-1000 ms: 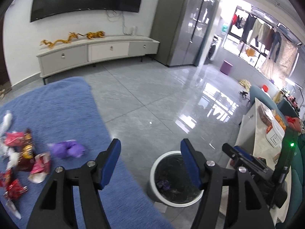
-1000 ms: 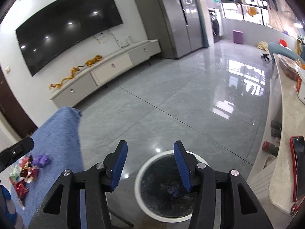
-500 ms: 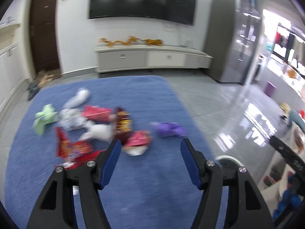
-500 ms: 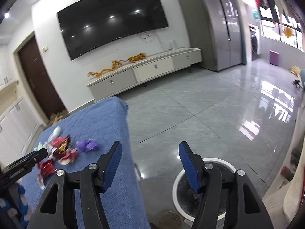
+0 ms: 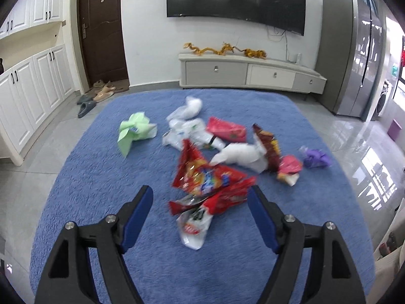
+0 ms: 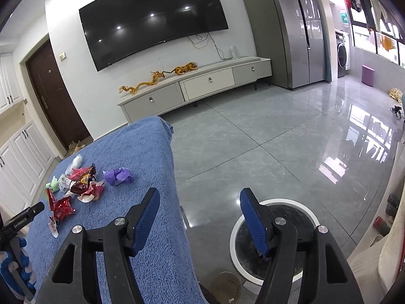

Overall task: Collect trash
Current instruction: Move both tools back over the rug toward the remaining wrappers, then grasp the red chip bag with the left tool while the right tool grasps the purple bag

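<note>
Left wrist view: the left gripper [image 5: 200, 200] hangs over a blue cloth [image 5: 101, 177] with its 2 fingers apart and widening; nothing is pressed between the pads. Just ahead of the fingertips, partly inside the gap, lies a red snack bag [image 5: 205, 174] on top of another red wrapper [image 5: 222, 198] and a white wrapper [image 5: 195, 225]. Further beyond the fingers sit a white tissue [image 5: 240, 155], a dark brown wrapper [image 5: 268, 147], a pink wrapper [image 5: 288, 167] and a purple wrapper [image 5: 315, 157] off past the right finger, and a green bag [image 5: 134, 131] beyond the left finger. To do this pick well, I would judge it best to settle on 1 piece, most likely the nearest red bag, lower until both pads straddle a raised crease, then close firmly; thin foil slips easily, and a shallow pinch could drag the neighbours along.

Right wrist view: the right gripper [image 6: 200, 215] is also empty, its fingers apart and opening. The trash bin [image 6: 276, 238] sits behind and below the right finger, its rim partly hidden by it, and something dark lies inside. The cloth edge runs under the left finger, with the litter well off to the left of it. Keeping this hand clear of the bin mouth should leave room for the drop.
</note>
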Action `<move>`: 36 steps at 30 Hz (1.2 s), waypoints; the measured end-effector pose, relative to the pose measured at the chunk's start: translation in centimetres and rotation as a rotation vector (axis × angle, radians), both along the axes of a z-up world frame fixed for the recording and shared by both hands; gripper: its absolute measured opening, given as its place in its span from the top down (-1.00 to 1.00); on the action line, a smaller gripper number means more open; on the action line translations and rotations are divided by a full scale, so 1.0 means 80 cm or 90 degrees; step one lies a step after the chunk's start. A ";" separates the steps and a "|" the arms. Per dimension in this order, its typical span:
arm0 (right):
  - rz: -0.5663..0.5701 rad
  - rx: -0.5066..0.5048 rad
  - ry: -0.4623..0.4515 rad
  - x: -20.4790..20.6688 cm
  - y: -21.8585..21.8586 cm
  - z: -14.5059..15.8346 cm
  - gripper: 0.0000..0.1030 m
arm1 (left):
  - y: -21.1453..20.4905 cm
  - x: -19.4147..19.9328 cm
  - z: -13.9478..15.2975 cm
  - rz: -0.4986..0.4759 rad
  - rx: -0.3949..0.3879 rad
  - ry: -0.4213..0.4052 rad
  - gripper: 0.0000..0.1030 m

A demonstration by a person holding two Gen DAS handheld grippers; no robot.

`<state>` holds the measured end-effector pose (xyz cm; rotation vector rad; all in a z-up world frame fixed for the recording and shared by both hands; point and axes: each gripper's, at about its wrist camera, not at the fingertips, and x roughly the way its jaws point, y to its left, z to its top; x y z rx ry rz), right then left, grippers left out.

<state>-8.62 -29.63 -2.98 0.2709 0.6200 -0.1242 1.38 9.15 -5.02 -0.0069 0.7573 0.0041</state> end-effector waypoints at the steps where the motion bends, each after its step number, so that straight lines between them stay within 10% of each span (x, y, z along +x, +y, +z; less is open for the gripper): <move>1: 0.004 -0.001 0.002 0.002 0.003 -0.001 -0.25 | 0.002 -0.001 -0.004 -0.003 0.000 0.006 -0.47; 27: 0.133 -0.058 0.101 0.116 0.118 -0.024 -0.34 | 0.036 0.062 -0.072 -0.137 -0.077 0.090 -0.46; 36: 0.203 -0.080 0.121 0.199 0.164 -0.041 -0.34 | 0.039 0.064 -0.075 -0.165 -0.125 0.107 0.19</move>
